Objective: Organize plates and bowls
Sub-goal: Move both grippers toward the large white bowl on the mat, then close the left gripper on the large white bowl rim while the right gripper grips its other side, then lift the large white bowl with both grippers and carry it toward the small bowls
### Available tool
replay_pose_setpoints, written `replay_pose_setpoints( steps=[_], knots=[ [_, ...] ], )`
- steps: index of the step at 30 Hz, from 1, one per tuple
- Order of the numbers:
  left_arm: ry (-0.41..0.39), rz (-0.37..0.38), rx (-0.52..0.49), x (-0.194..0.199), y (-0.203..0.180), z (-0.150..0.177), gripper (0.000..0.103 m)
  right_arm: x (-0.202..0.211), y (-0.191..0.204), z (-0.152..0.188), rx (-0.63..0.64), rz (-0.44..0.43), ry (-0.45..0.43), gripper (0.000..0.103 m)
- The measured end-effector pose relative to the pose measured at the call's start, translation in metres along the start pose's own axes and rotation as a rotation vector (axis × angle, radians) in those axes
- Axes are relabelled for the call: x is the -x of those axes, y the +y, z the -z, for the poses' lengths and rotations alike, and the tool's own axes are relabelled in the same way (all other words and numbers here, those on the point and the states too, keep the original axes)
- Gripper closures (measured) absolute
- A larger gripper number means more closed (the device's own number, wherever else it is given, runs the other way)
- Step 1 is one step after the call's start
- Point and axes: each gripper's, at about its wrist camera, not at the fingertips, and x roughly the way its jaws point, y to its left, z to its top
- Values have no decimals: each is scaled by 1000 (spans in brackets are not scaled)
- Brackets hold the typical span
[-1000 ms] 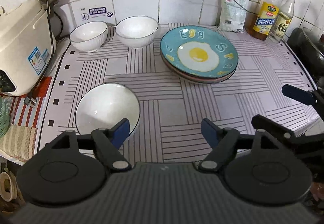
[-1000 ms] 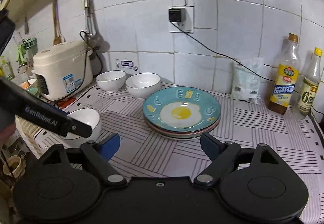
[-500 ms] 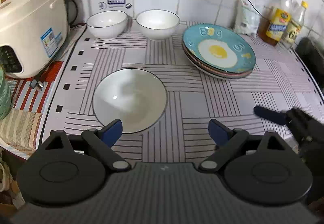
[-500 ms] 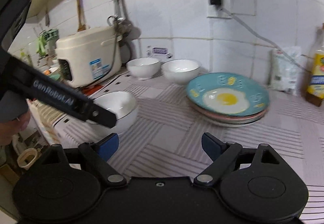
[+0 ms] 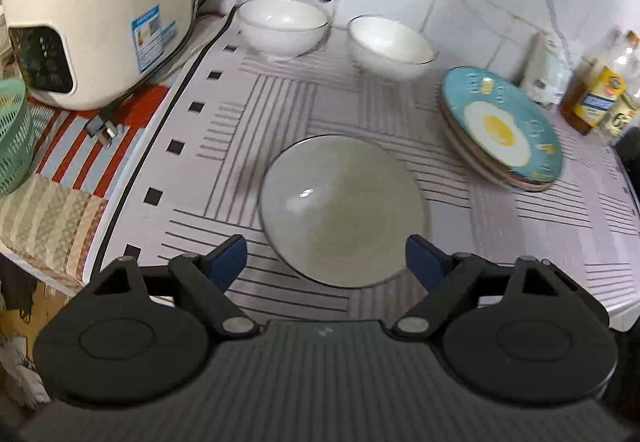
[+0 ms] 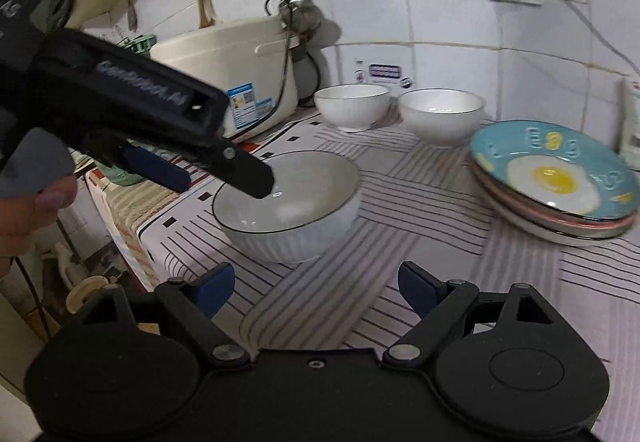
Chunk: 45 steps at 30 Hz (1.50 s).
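The left gripper (image 5: 325, 260) hovers over the near white bowl (image 5: 344, 210) on the striped mat (image 5: 532, 234), jaws closing but clear of its rim; the right gripper (image 6: 316, 284) waits nearby, spread and empty.

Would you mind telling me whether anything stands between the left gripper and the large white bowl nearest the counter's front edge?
Nothing visible does. The left gripper hangs just above the large bowl, its jaws closing but not yet touching the rim. The two small bowls and the plate stack sit well behind and aside.
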Motion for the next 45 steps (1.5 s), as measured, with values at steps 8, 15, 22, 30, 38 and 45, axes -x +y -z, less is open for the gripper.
replay_pose_setpoints(
  steps=[8, 15, 22, 30, 38, 45],
  knots=[
    [75, 2, 21, -34, 18, 2, 64, -47, 9, 4, 18, -23, 14, 12],
    [66, -29, 14, -37, 22, 5, 78, -79, 13, -8, 99, -68, 27, 8],
    [61, -46, 5, -39, 22, 4, 81, -84, 10, -8, 100, -85, 9, 5],
    [52, -43, -63, -26, 2, 8, 81, -70, 7, -6, 86, -64, -26, 5],
    [61, 3, -95, -16, -27, 13, 81, -41, -1, -9, 46, -23, 8, 5],
    [68, 39, -132, -14, -58, 17, 81, -17, -16, -9, 33, 32, 28, 5]
  ],
)
